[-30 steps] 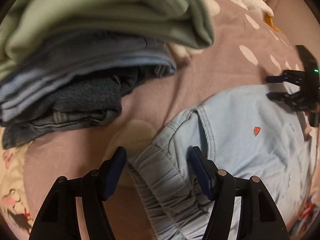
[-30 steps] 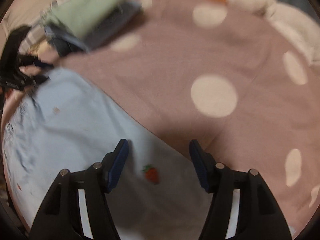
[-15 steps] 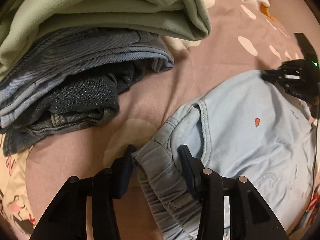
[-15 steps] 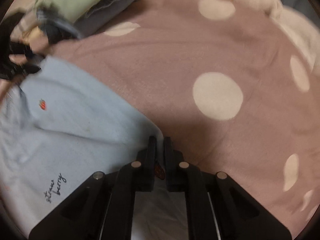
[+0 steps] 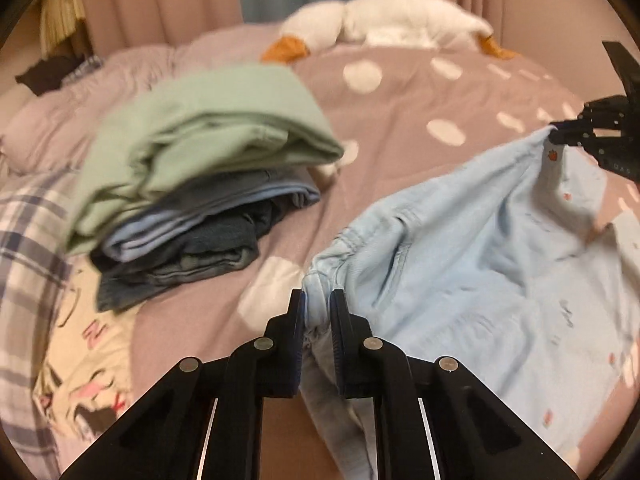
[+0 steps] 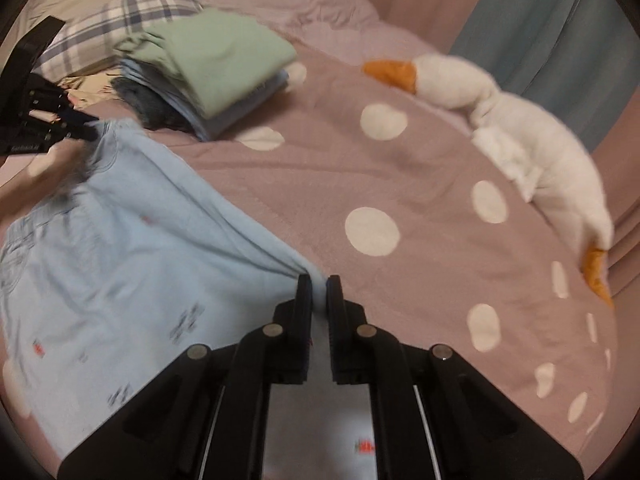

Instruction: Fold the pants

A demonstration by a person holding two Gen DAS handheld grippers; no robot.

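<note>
Light blue pants (image 5: 460, 260) with small strawberry prints hang stretched between my two grippers above the bed. In the left wrist view my left gripper (image 5: 317, 304) is closing its jaws on the gathered waistband, and the fabric is pinched between the pads. Far to the right, my right gripper (image 5: 560, 136) clamps the other corner. Seen from the right wrist, the right gripper (image 6: 316, 288) is shut on an edge of the pants (image 6: 120, 248), whose cloth runs off to the left. There the left gripper (image 6: 86, 128) holds the far corner.
A stack of folded clothes (image 5: 200, 168), green on top of denim, sits on the mauve dotted bedspread (image 6: 400, 184). A white goose plush (image 6: 520, 140) lies along the far side. A plaid pillow (image 6: 120, 20) is behind the stack (image 6: 212, 76). Curtains hang beyond the bed.
Both grippers closed on the pants, the right first, then the left on the waistband. Both rose and tilted up, lifting the pants' edge off the bedspread.
</note>
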